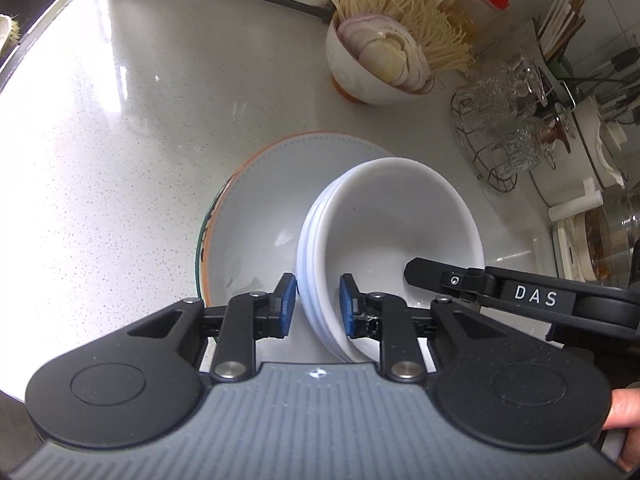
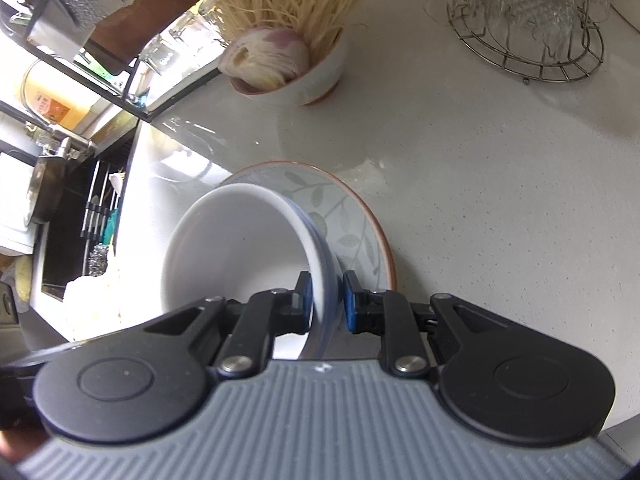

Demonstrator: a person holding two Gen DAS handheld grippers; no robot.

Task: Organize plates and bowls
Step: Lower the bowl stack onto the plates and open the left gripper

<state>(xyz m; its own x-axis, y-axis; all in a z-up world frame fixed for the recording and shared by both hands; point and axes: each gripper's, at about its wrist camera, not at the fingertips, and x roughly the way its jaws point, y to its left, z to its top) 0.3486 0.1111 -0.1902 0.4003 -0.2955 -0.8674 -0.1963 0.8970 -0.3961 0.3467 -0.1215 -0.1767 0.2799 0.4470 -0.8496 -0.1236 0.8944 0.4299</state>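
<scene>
A stack of white bowls (image 1: 392, 220) hangs tilted over a wide shallow bowl (image 1: 248, 200) with an orange rim and a leaf pattern, which rests on the counter. My left gripper (image 1: 318, 294) is shut on the stack's left rim, with a blue pad on either side of the wall. In the right wrist view my right gripper (image 2: 326, 294) is shut on the opposite rim of the white bowls (image 2: 232, 248), above the patterned bowl (image 2: 348, 216). One of its fingers (image 1: 424, 274) reaches inside the top bowl in the left wrist view. I cannot tell whether the stack touches the patterned bowl.
A bowl of sliced onion and dry noodles (image 1: 376, 64) stands behind on the speckled counter (image 1: 100, 140). A wire rack of glass cups (image 1: 504, 128) and a utensil holder (image 1: 568, 40) sit at the back right. The sink (image 2: 68, 240) lies to the left.
</scene>
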